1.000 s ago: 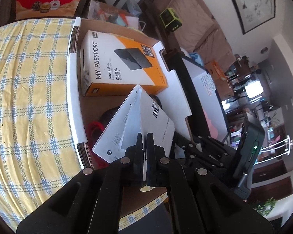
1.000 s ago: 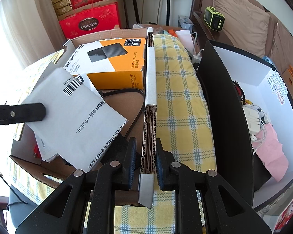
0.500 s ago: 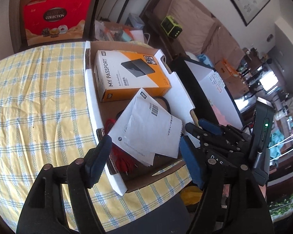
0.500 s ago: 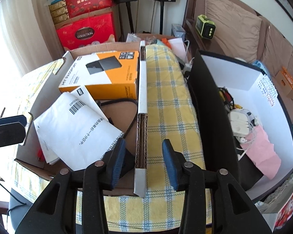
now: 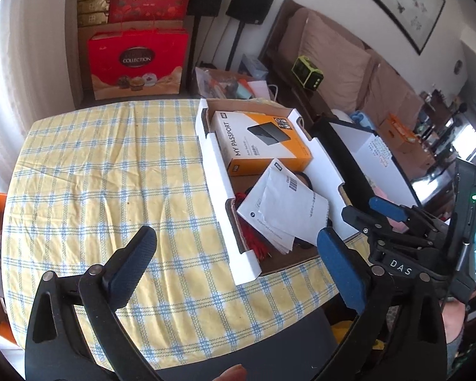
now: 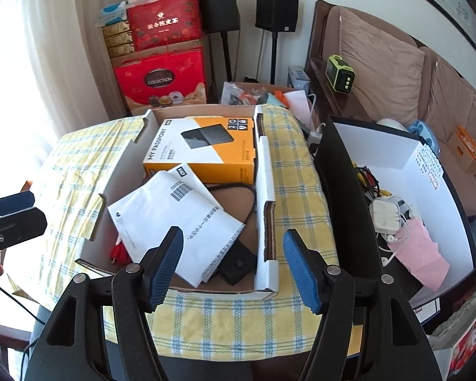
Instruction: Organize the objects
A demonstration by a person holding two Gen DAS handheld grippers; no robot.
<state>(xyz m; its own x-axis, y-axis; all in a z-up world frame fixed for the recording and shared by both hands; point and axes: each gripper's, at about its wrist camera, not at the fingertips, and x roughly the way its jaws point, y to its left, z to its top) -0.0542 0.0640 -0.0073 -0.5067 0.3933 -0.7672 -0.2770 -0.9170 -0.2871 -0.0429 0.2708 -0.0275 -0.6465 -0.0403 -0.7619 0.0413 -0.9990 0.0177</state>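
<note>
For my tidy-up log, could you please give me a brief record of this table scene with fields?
surface: yellow-and-blue checked tablecloth
container: open white-sided cardboard box on the cloth
contents: orange-and-white "My Passport" box at the far end; white printed paper sheets leaning against it; black cable; red item, partly hidden
left tool: open, jaws have just been opening, nothing between them
right tool: open, jaws have just been opening, empty, above the box's near end
beside: black-walled bin holding chargers and a pink pouch

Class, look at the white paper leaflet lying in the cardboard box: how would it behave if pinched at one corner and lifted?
The leaflet is thin folded sheets, so it would probably droop. Its loose layers may fan apart. It looks light, so lifting should barely disturb the orange box beside it.
</note>
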